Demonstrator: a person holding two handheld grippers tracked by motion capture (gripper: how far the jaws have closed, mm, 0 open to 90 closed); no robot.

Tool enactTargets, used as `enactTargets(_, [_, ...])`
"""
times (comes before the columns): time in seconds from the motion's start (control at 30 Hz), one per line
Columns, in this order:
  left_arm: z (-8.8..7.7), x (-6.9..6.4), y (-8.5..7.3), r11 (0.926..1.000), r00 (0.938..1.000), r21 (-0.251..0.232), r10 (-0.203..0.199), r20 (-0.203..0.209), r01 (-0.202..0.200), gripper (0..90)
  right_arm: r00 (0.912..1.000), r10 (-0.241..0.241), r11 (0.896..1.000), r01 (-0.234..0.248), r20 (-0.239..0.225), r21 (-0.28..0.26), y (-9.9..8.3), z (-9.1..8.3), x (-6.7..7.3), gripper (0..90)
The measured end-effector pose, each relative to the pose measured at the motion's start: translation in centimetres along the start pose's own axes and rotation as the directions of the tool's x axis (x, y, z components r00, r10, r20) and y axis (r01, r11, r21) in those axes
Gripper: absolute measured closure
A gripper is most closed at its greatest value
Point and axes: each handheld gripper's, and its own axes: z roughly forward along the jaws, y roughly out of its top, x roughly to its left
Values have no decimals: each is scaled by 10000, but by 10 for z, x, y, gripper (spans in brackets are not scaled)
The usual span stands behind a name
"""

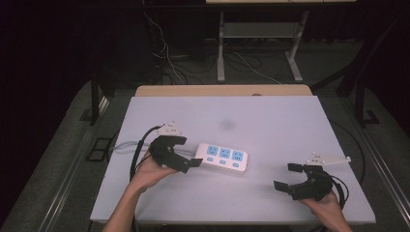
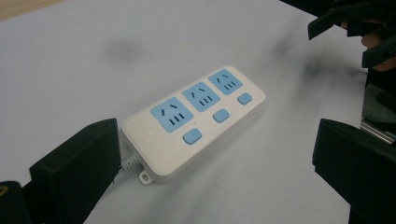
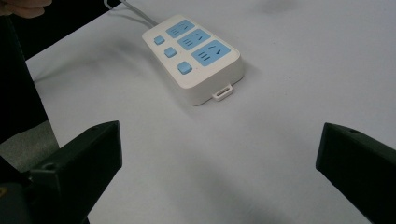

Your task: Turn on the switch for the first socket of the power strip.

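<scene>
Power strip (image 1: 223,157), white with three blue sockets and three blue switches, lies flat on the desk (image 1: 270,121), a little left of the middle and nearer to the person's edge. Its long side runs across the desk with a small tilt, and its grey cable (image 1: 123,145) leaves from the left end and goes off toward the left edge.

At that cable end is the left gripper (image 1: 189,163). Its jaws are wide open and hold nothing; in the left gripper view one jaw stands just beside the corner where the cable enters the strip (image 2: 194,122), and the other jaw is well apart on the far side. I judge that the jaws are spread like this so that the short end of the strip can pass between them (whether the near jaw already touches the strip, I cannot tell).

The right gripper (image 1: 284,177) hovers near the right front corner of the desk, well apart from the strip. Its jaws are also fully open and empty, and they point toward the strip (image 3: 194,57), whose end with the small hanging tab faces them. Probably it waits here so that it leaves room for the left hand and is ready to steady the free end.
</scene>
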Motion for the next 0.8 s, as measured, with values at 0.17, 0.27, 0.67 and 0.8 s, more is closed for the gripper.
enactTargets(0.17, [5,2,6,9997,10000,204,98,4,-98,2,10000,42,10000,-42,9,-16,0,-1,-1,0])
enactTargets(0.27, [9,4,10,9994,9999,332,140,7,-140,2,10000,40,10000,-40,6,-24,0,-1,-1,0])
enactTargets(0.67, [27,8,18,9944,9991,978,400,139,-411,31,10000,46,10000,-46,4,-66,0,-2,-2,0])
enactTargets(0.8, [33,8,22,9911,9980,1176,604,204,-624,67,10000,52,10000,-52,-5,-55,-1,-2,-2,0])
